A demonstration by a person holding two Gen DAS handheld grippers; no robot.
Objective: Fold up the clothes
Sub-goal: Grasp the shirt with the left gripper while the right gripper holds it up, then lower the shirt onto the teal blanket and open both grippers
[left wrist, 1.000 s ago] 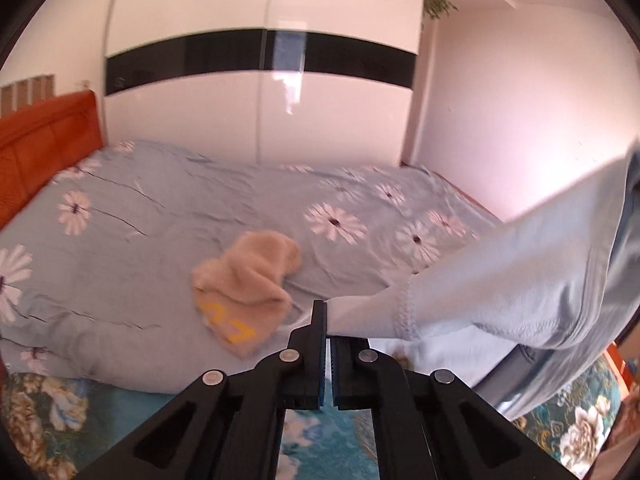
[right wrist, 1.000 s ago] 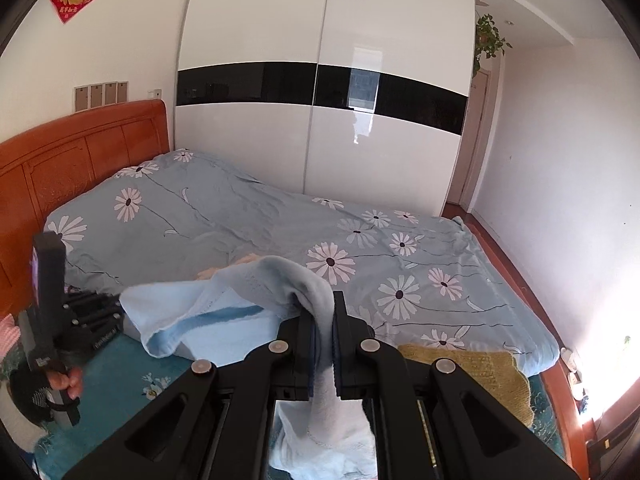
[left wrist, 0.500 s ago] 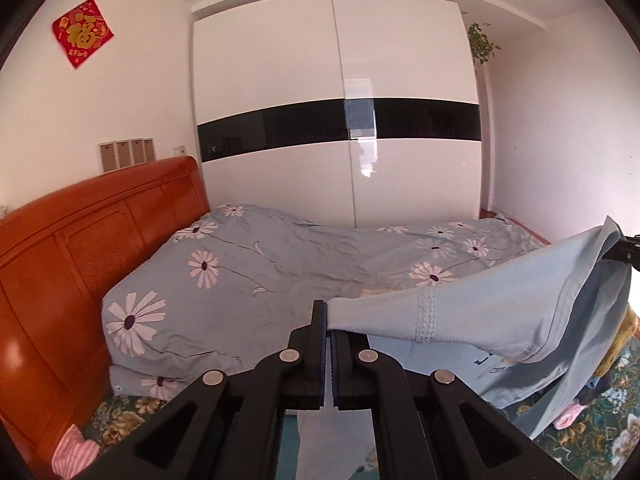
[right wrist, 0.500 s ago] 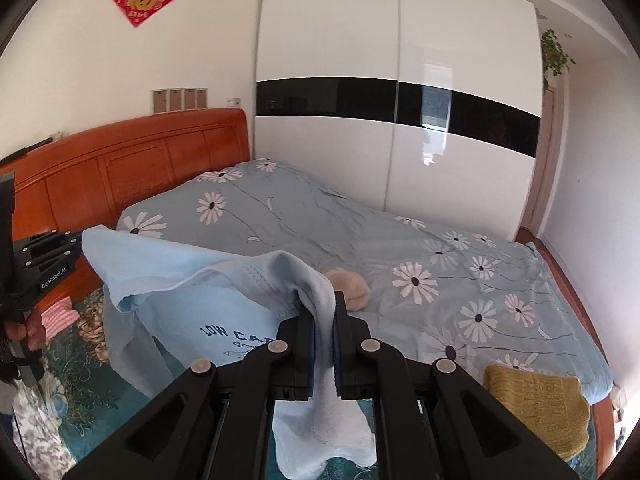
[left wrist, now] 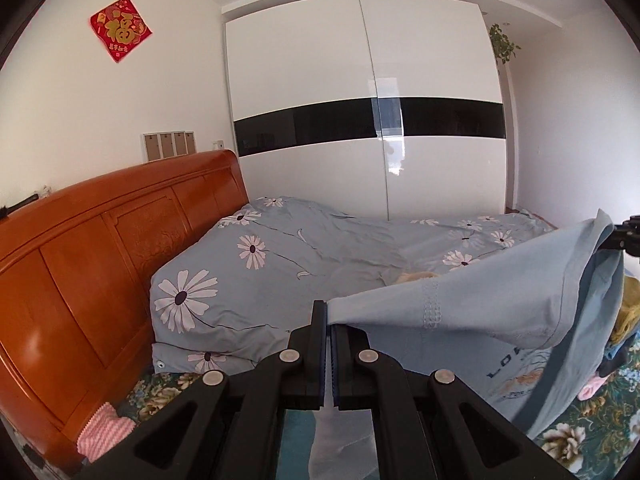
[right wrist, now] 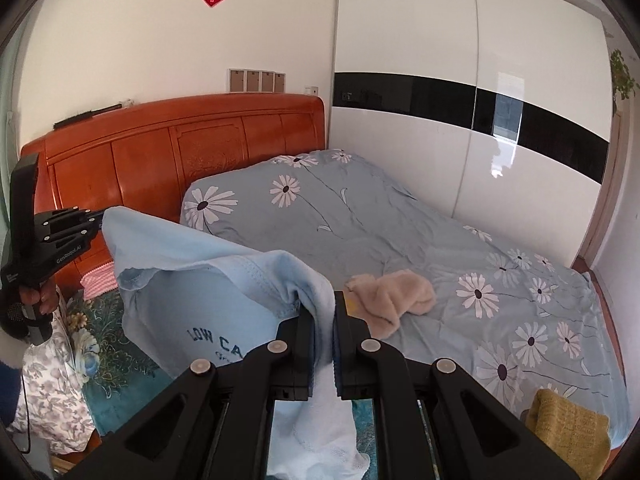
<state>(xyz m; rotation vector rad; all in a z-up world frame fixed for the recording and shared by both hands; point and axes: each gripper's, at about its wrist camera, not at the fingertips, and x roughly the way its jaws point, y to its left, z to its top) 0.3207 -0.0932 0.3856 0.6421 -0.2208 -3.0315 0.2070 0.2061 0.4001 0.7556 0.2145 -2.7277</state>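
each hand-held gripper, left [left wrist: 329, 322] and right [right wrist: 333, 312], is clamped on the light blue t-shirt [right wrist: 224, 280] above the bed [right wrist: 360, 216].

Soft matt pale-blue cloth shirt [right wrist: 224, 280]; fuzzy beige knit garment [right wrist: 394, 296]; coarse mustard knit [right wrist: 568, 426]; smooth printed cotton duvet [right wrist: 360, 216]; glossy carved wood headboard [left wrist: 88, 256]; high-gloss wardrobe [left wrist: 360, 120]; matt black plastic left gripper [left wrist: 329, 320], right gripper [right wrist: 333, 308]

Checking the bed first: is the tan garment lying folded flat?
No, the tan garment lies crumpled in a heap on the bed.
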